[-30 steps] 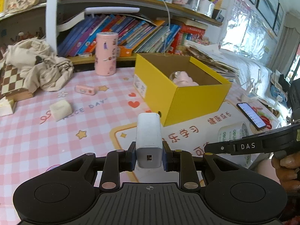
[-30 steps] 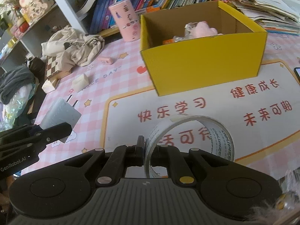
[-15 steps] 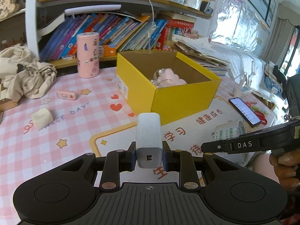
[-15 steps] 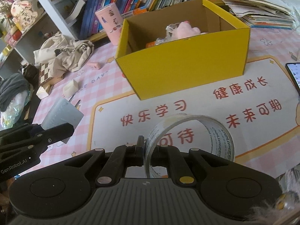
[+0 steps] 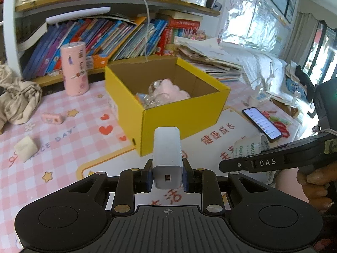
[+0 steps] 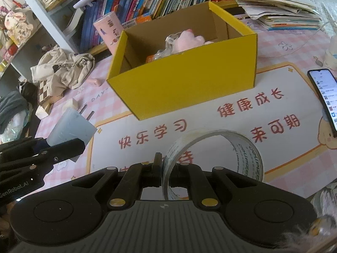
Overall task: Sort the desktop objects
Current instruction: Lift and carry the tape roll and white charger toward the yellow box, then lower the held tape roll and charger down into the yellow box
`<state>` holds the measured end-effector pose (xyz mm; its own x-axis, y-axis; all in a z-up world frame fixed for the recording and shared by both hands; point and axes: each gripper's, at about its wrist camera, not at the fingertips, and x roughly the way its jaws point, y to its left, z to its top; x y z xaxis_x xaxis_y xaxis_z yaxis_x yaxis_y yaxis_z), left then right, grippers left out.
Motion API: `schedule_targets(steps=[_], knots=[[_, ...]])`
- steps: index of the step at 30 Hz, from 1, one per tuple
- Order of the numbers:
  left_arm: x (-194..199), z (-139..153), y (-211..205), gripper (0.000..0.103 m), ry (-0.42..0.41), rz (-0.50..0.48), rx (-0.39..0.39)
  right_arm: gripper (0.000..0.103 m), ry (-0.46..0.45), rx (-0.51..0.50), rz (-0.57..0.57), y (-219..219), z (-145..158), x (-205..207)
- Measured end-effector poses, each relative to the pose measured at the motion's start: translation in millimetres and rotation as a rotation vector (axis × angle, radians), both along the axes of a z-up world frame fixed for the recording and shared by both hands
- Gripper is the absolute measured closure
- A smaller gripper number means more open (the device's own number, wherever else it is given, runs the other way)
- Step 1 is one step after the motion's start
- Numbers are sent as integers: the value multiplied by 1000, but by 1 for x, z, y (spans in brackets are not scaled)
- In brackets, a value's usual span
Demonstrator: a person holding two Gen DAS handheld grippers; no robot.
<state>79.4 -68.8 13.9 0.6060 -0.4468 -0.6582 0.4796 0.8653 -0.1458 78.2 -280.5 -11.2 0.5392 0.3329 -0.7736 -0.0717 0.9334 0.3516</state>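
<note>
At the bottom centre of the left wrist view, the left gripper (image 5: pixel 167 178) pinches a pale grey charger plug (image 5: pixel 167 157) between its 2 fingers, the block standing upright with a small port facing the camera. In the right wrist view the same plug (image 6: pixel 70 127) shows at the left edge, its 2 metal prongs pointing up and away toward the box.

At the bottom centre of the right wrist view, the right gripper (image 6: pixel 166 176) is clamped on the near wall of a clear tape roll (image 6: pixel 212 157), 1 finger outside the ring and 1 inside it. The roll stands on edge, its open ring filling the lower middle of the frame. From the left wrist view the tape roll (image 5: pixel 250 145) sits at the right, partly behind the right gripper's black finger marked "DAS", with the holding hand (image 5: pixel 316 181) at the right edge.

Beyond both tools, a yellow cardboard box (image 6: pixel 189 84) stands open on a white desk mat (image 6: pixel 231 116) printed with red characters. Inside it lie a pink plush toy (image 5: pixel 170 90) and some clear plastic wrapping. A phone (image 5: pixel 261 123) with its screen lit lies on the mat's right edge.

On the pink checked tablecloth (image 5: pixel 63 147) at the left are a cream cube (image 5: pixel 26 148) and a small pink case (image 5: pixel 52 118). A pink cylinder (image 5: pixel 74 68) stands upright behind them, before a shelf of books (image 5: pixel 118 38).
</note>
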Motion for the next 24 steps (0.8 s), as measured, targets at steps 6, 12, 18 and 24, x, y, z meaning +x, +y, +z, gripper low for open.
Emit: schedule_targets(steps=[6,12,18,24], knots=[[10,1,-20,78,-2,-6,-1,98,-2,0,-1,-18,1,10],[23,7,-43,78,-21,-18,-8,98,-27,-6,18,-37,10,23],[37,17,-62,78,-52,-7,-29,98,-67,-8,69,-52,23,40],[52,32,-74,78,-91,27,-58,98,-137,-5,144,-60,43,62]])
